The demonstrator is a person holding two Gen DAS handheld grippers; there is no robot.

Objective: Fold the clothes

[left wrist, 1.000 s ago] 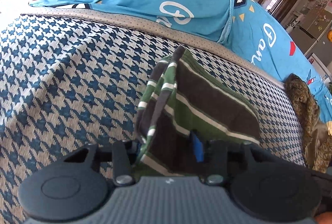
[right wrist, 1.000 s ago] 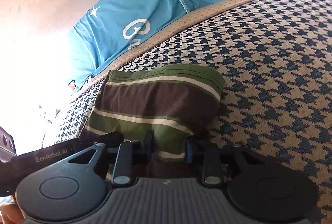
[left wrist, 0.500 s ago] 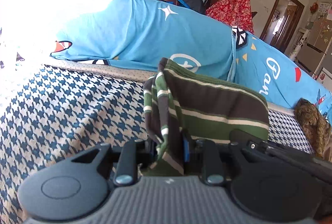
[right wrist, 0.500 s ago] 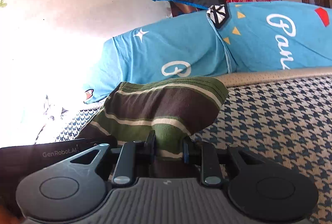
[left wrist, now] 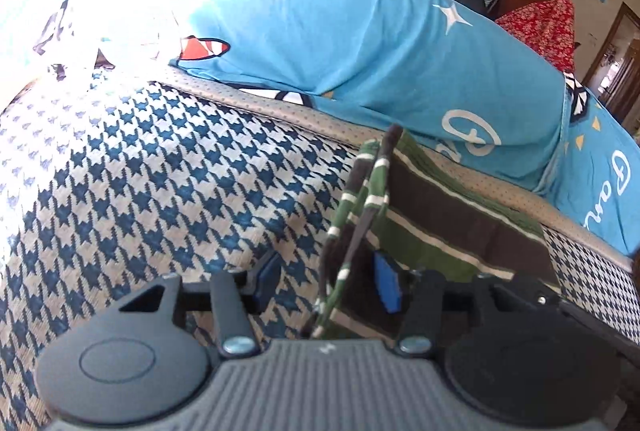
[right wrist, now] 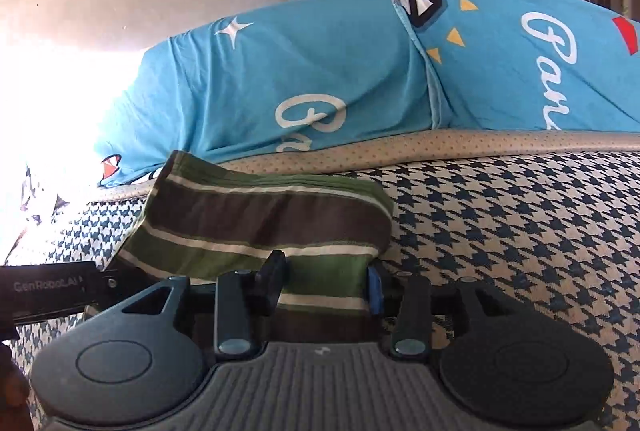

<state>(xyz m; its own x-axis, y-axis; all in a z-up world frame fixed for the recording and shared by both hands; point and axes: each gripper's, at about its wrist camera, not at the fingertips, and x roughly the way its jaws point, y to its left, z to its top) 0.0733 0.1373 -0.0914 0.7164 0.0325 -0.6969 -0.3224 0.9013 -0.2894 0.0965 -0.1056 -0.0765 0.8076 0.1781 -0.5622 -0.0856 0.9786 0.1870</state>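
Release of a folded green-and-brown striped cloth (right wrist: 264, 231) onto a blue-and-cream houndstooth woven bed cover (left wrist: 160, 171). Left gripper (left wrist: 326, 281) and right gripper (right wrist: 324, 287) jaws opening, cloth still between them; withdraw straight back so the fold lies undisturbed

Folded green-and-brown striped garment (right wrist: 256, 219) lies on houndstooth-patterned bed cover (right wrist: 520, 231); blue printed pillows (right wrist: 320, 79) lie behind it, along the bed's far edge.
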